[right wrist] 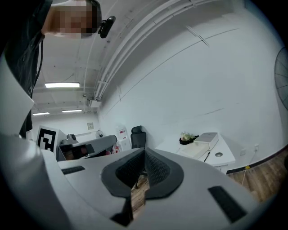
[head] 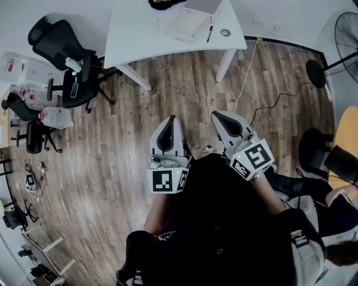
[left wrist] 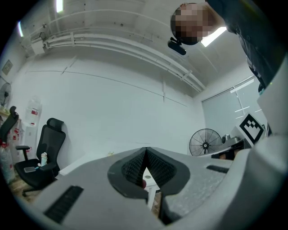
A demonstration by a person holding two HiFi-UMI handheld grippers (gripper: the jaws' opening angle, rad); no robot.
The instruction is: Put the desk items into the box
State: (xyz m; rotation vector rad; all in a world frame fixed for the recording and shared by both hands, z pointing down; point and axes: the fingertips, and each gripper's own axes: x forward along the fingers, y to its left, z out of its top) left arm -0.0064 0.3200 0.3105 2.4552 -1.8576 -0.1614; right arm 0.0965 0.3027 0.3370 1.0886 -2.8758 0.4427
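A white desk [head: 140, 33] stands across the wooden floor at the top of the head view. On it lie a flat white box [head: 204, 4], a pale notebook [head: 187, 25], a black pen [head: 209, 33] and a small round ring [head: 225, 32]. The right gripper view shows the same box [right wrist: 208, 139], pen [right wrist: 207, 156] and ring [right wrist: 218, 154]. My left gripper [head: 168, 122] and right gripper [head: 224, 118] hover close to my body, well short of the desk. Both are shut with nothing between the jaws; their tips meet in the left gripper [left wrist: 145, 150] and right gripper [right wrist: 145, 151] views.
A black office chair [head: 75, 72] stands left of the desk, with a second one [head: 28, 123] further left. A floor fan [head: 347, 39] is at the right, and a cable [head: 246, 84] runs over the floor. A dark dish with a plant [right wrist: 187, 139] sits on the desk.
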